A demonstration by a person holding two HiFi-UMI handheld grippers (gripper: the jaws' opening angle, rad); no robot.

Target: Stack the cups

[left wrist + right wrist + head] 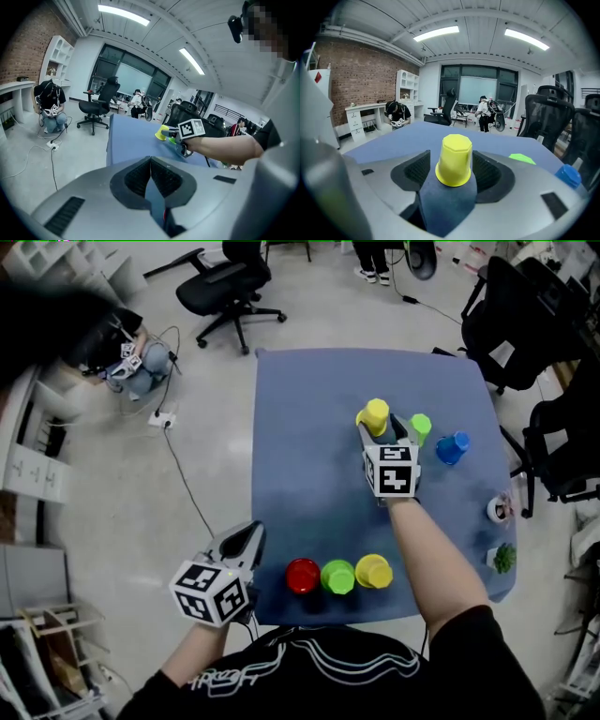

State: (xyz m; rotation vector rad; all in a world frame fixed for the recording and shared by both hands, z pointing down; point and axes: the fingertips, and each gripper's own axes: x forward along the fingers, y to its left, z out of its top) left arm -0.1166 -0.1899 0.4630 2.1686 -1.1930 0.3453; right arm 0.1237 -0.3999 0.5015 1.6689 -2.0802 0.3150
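Right fingers (490, 174) clamped on the held yellow cup (454, 161). It's upside down, gripped low near its rim, over the far part of the blue table (300, 446). Right gripper (382, 426) is just beside the far green cup (421, 427), with the blue cup (452, 447) a bit further right. Left gripper (249, 542) hangs off the table's near left corner, my fingers (133, 178) there together, nothing in them. Near row is red cup (302, 576), near green cup (337, 577), near yellow cup (374, 571), close side by side, none stacked yet.

Step in hand, my guess: carry this cup onto another. To do it well:
- hold the squeeze steady and lift clear of the green neighbour
- hold the cup level and centre its open mouth over the target's top
- lower straight and let go only once seated

Grip is low, so tipping looks like the main risk.
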